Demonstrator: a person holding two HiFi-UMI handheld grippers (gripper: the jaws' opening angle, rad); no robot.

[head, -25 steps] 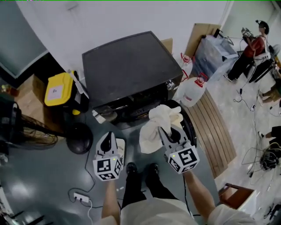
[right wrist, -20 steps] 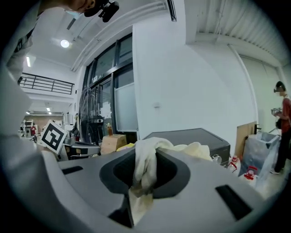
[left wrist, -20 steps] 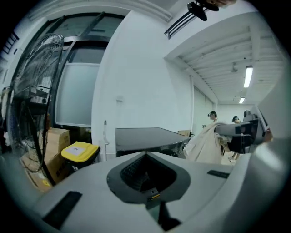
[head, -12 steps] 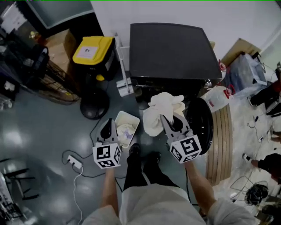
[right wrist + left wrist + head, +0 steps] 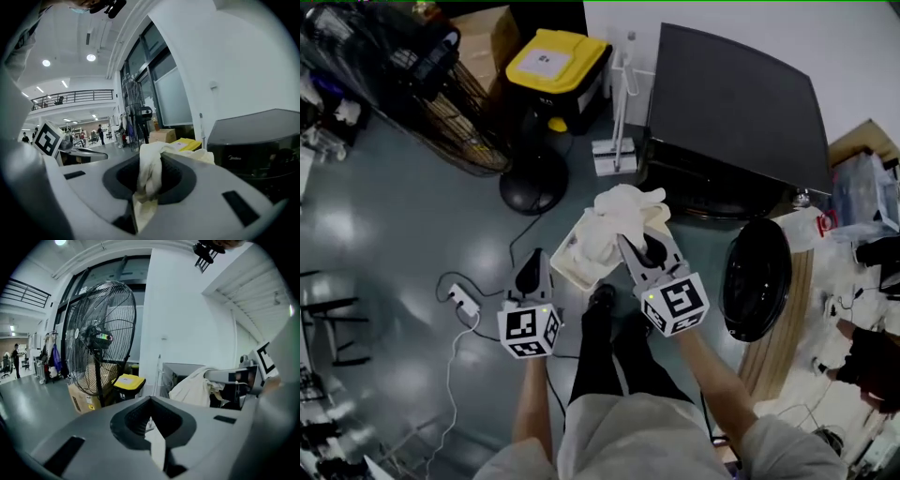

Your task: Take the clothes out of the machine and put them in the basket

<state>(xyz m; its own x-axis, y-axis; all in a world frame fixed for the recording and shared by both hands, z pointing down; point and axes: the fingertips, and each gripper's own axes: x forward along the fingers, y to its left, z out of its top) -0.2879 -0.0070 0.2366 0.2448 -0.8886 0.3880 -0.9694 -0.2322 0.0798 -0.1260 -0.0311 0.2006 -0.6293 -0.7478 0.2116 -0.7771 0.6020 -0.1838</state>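
My right gripper (image 5: pixel 630 246) is shut on a cream cloth (image 5: pixel 617 217), which hangs bunched over the pale basket (image 5: pixel 566 262) on the floor. In the right gripper view the cloth (image 5: pixel 149 174) is pinched between the jaws. My left gripper (image 5: pixel 533 265) is to the left of the basket, shut with nothing in it; its jaws (image 5: pixel 151 401) meet at the tips. The black machine (image 5: pixel 733 105) stands behind at the upper right, its round door (image 5: pixel 757 278) swung open. The inside of the drum is hidden.
A large standing fan (image 5: pixel 422 84) with a round base (image 5: pixel 534 187) is at the upper left, next to a yellow-lidded bin (image 5: pixel 555 61). A power strip (image 5: pixel 461 300) and its cable lie left of my left gripper. A white jug (image 5: pixel 811 225) and a slatted board (image 5: pixel 783 319) are on the right.
Both grippers have swung left, away from the machine's door. The cloth in the right gripper was in front of the open door and now hangs over the basket.
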